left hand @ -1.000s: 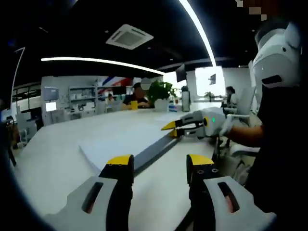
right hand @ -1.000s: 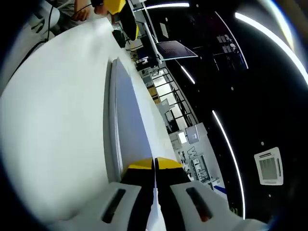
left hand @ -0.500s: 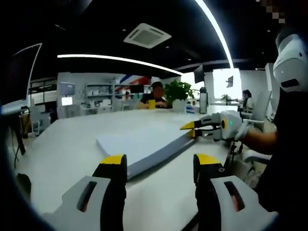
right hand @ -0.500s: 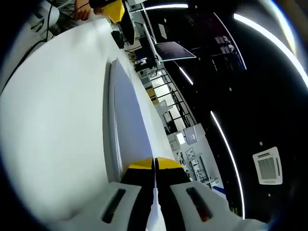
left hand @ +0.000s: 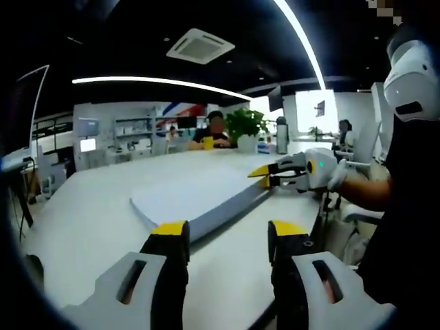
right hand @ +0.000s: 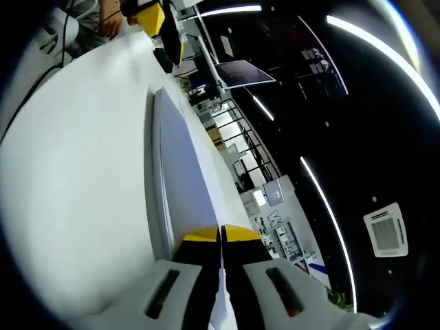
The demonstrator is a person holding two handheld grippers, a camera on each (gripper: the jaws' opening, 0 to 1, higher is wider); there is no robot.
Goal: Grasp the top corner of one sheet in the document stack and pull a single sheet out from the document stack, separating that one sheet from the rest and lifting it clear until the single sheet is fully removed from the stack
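White table (left hand: pixel 82 227), stack (left hand: pixel 196 199) before left gripper (left hand: pixel 227 237)

The right claw (right hand: pixel 221 236) has its yellow-tipped jaws pressed together on the near corner of the top sheet (right hand: pixel 180 172) of the stack (right hand: pixel 160 206), which lies on the white surface (right hand: pixel 75 151). The left claw (right hand: pixel 157 17) hangs beyond the stack's far end.

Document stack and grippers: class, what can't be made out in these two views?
- Right gripper view: whether the right gripper pinches one sheet or several of the document stack; the yellow tips cover the corner.
- Left gripper view: the stack's sheet edges blur into one grey band.
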